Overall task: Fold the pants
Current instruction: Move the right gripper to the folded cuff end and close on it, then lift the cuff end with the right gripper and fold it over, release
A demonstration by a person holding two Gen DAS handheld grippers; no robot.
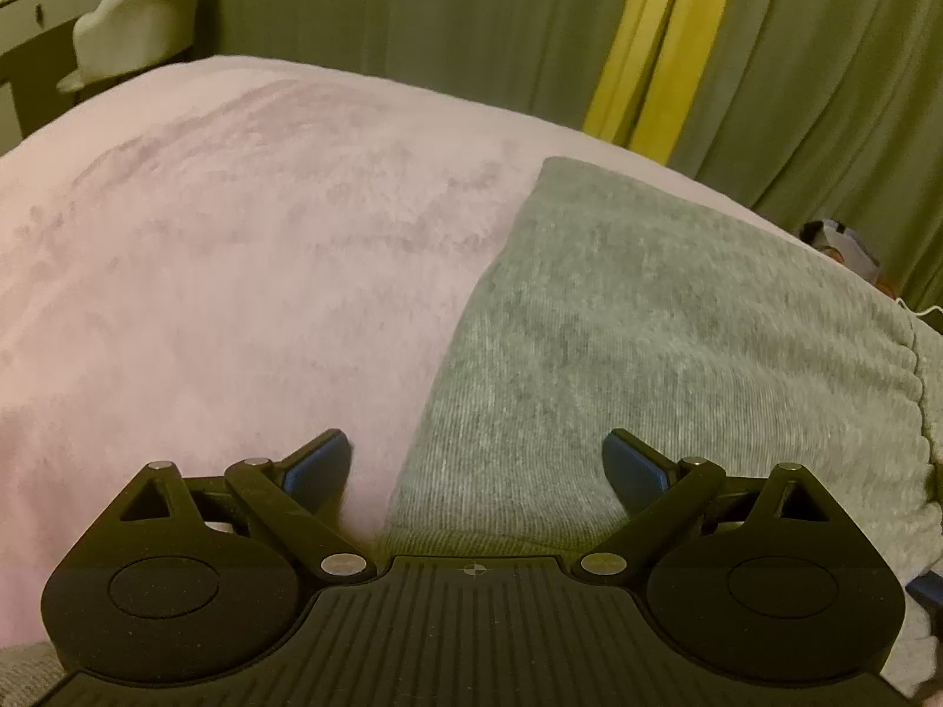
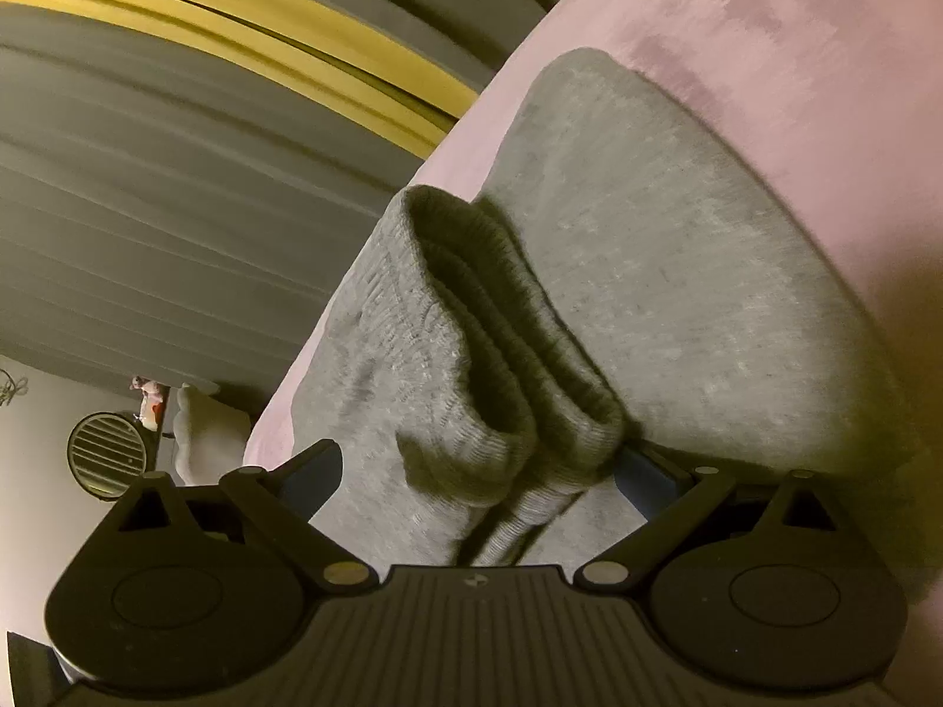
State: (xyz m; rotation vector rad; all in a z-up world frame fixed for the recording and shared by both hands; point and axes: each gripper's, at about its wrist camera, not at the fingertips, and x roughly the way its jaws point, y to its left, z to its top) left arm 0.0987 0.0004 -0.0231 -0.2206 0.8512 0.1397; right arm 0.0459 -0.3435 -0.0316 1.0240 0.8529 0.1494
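Note:
Grey knit pants [image 1: 636,342] lie folded flat on a pink blanket [image 1: 206,294]. My left gripper [image 1: 477,471] is open low over the pants' near left edge, one blue pad [image 1: 318,465] over the blanket, the other on the grey cloth. In the right wrist view the pants [image 2: 678,271] show two ribbed leg cuffs [image 2: 518,412] lying on top. My right gripper [image 2: 477,477] is open, its fingers wide on either side of the cuffs, not closed on them.
The pink blanket [image 2: 795,59] covers a bed. Grey and yellow curtains [image 1: 648,41] hang behind it. A dresser with a pale cushion [image 1: 135,17] stands at the far left. Small items [image 1: 837,241] sit past the bed's right edge.

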